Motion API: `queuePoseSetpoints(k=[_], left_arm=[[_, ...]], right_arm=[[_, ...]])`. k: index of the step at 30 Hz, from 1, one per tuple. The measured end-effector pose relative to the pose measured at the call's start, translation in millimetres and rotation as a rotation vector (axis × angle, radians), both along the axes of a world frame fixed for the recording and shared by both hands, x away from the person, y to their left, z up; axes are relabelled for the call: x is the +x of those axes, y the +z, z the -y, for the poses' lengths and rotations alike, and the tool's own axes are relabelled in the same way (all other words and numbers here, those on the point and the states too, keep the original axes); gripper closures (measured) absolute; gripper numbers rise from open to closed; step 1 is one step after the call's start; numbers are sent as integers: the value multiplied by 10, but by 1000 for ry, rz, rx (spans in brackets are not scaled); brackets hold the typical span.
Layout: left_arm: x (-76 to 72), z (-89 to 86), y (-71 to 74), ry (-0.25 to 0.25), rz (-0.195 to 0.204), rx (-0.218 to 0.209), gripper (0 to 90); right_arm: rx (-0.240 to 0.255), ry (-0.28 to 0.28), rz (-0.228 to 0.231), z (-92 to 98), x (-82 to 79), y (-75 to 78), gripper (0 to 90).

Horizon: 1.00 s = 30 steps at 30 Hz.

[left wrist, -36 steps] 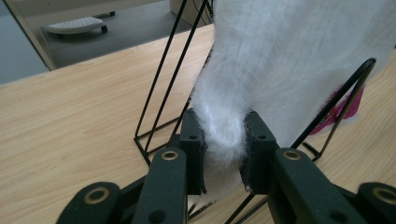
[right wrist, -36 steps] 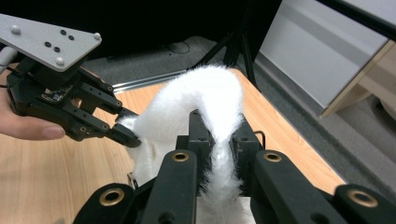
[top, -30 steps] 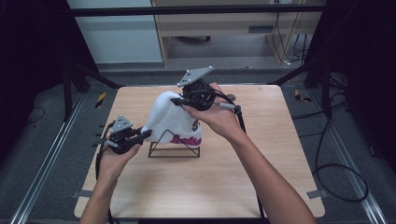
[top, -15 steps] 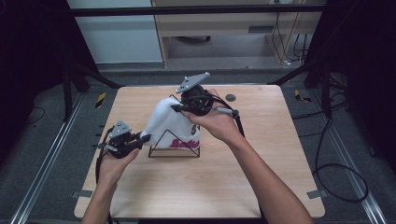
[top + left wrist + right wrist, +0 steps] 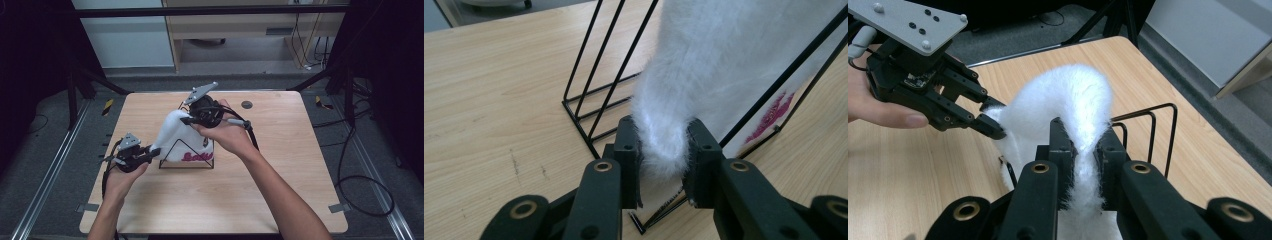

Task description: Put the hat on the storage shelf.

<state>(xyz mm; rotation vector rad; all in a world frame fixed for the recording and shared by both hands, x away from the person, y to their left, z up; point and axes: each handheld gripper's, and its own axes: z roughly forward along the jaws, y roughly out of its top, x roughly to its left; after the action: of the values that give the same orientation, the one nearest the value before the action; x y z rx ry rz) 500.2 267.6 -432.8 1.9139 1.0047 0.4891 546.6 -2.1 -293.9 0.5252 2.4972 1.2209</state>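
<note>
Both hand-held grippers pinch the fluffy white cloth (image 5: 175, 132): the left hand-held gripper (image 5: 663, 150) grips its low corner, the right hand-held gripper (image 5: 1083, 137) its top. It drapes over the wire rack (image 5: 186, 162) between them, probably not settled yet.

A lab: wooden table (image 5: 280, 190) inside a black frame (image 5: 200, 9), loose cables (image 5: 360, 180) around.
</note>
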Motion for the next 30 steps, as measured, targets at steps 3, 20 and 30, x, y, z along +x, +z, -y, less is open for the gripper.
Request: queuePoseSetpoints(k=[3, 20, 30], left_arm=[[0, -9, -35, 0, -8, -3, 710], [-50, -95, -116, 15, -27, -5, 682], [-82, -228, -88, 106, -1, 44, 478]], right_arm=[[-3, -3, -9, -11, 2, -25, 823], [-30, 1, -21, -69, -37, -95, 732], [13, -9, -13, -15, -96, -9, 634]])
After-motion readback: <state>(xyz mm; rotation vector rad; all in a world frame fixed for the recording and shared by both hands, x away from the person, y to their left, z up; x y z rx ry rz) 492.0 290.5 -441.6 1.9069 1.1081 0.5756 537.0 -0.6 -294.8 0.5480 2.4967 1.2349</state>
